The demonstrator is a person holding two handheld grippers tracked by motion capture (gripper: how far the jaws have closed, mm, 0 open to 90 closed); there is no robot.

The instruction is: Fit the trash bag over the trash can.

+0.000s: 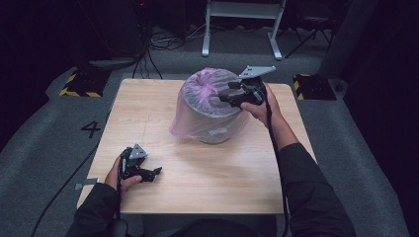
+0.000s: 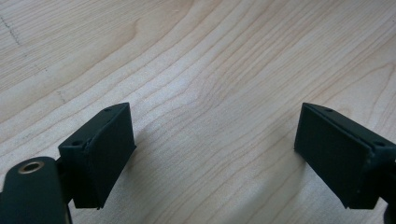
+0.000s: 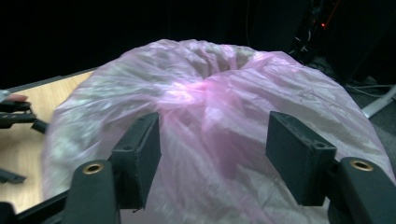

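Left hand-held gripper [image 1: 157, 171]: I rest it low over the near left part of the table [image 1: 207, 187], jaws spread wide with nothing between them; in the left gripper view there is just bare wood grain under the pads.
Left hand [image 1: 123, 174]: idle, well apart from the work.
Right hand-held gripper [image 1: 223, 92]: I hold it at the top of the bin, pointing in over the bag's gathered middle; the jaws stand apart, one on each side of the puckered film, and the pads are not pressing on it as far as I can tell.
Pink plastic bag [image 3: 219, 93]: thin, translucent, draped over the bin and bunched toward a knot-like pucker at the centre of the top; a loose skirt of it hangs down the bin's near left side to the table.
Round grey bin [image 1: 217, 129]: upright near the middle of the table, toward the far side, mostly wrapped by the bag.
Done so far, as I judge it: the bag is on the bin and its mouth is already drawn together on top.
Left to do, as I judge it: close my right jaws on the gathered film, then pull or lift it; the left one has yet to join in, perhaps to steady the bin.
Beyond the table: grey floor [image 1: 49, 128], dark room.
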